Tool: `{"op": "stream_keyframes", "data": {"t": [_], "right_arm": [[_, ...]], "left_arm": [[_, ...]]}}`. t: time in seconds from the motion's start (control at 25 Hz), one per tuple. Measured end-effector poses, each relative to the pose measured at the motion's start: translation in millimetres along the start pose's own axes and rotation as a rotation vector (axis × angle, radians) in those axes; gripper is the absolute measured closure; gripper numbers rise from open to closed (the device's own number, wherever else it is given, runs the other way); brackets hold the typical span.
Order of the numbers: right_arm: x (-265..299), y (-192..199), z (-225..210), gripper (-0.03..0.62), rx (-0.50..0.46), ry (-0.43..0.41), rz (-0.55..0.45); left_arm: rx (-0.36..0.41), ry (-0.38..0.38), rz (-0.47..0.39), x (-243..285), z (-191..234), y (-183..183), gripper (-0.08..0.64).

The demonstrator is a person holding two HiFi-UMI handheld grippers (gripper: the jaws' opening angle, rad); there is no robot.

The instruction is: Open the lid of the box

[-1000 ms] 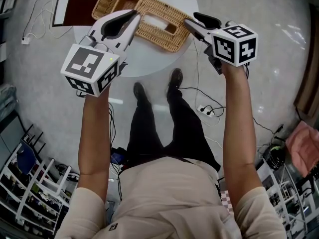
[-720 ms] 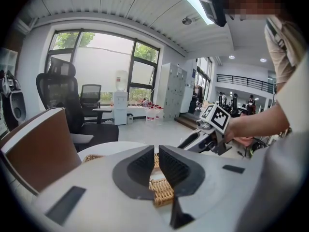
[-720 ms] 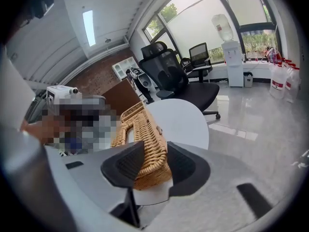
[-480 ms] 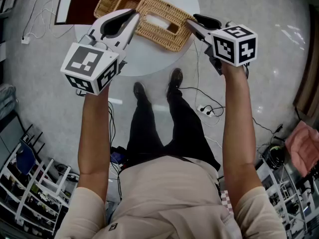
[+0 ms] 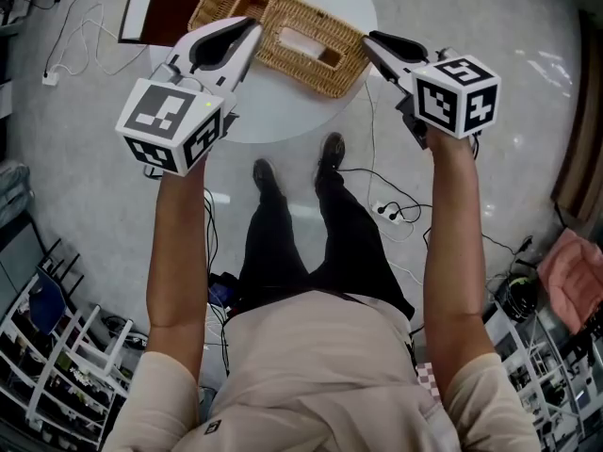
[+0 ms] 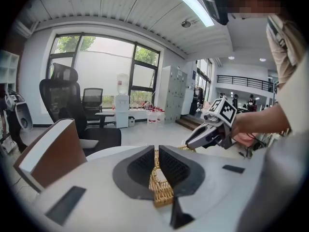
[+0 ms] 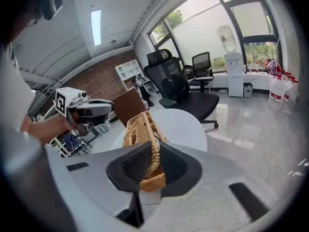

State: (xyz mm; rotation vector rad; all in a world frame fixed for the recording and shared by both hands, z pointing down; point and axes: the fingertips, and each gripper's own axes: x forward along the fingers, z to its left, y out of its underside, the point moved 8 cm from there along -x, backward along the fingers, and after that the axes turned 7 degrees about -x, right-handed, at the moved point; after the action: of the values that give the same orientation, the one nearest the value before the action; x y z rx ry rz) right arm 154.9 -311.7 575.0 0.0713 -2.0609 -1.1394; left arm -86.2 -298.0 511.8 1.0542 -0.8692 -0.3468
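Note:
A wicker box (image 5: 311, 59) with a slotted lid lies on a round white table (image 5: 283, 111). My left gripper (image 5: 250, 34) is at the box's left end, and in the left gripper view it (image 6: 156, 151) is shut on the woven edge (image 6: 161, 190). My right gripper (image 5: 369, 41) is at the box's right end. In the right gripper view its jaws (image 7: 153, 149) are closing, with the wicker rim (image 7: 140, 127) filling the gap between the pads. Each gripper shows in the other's view: the right gripper (image 6: 207, 134) and the left gripper (image 7: 91, 111).
A brown board with a white face (image 5: 160, 3) leans at the table's far left. The person's feet (image 5: 330, 149) stand at the table's near edge, with cables (image 5: 386, 205) on the floor beside them. A black office chair (image 7: 178, 81) stands beyond the table.
The right gripper's jaws have come together onto the box's right edge. The box and both grippers have shifted slightly to the right and away in the head view.

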Motion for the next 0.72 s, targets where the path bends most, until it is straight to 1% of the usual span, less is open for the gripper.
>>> {"op": "stream_keyframes", "data": {"t": [0.32,0.72], "right_arm": [[-23,-14,28,0.554,-0.046,-0.016,0.0],[-38,-26,75,0.558,-0.113,-0.047,0.044]], "left_arm": [[0.017,-0.001,-0.02,-24,-8,-18,0.535],[0.035,0.0,-0.05,-60,-12,-39,0.535]]}}
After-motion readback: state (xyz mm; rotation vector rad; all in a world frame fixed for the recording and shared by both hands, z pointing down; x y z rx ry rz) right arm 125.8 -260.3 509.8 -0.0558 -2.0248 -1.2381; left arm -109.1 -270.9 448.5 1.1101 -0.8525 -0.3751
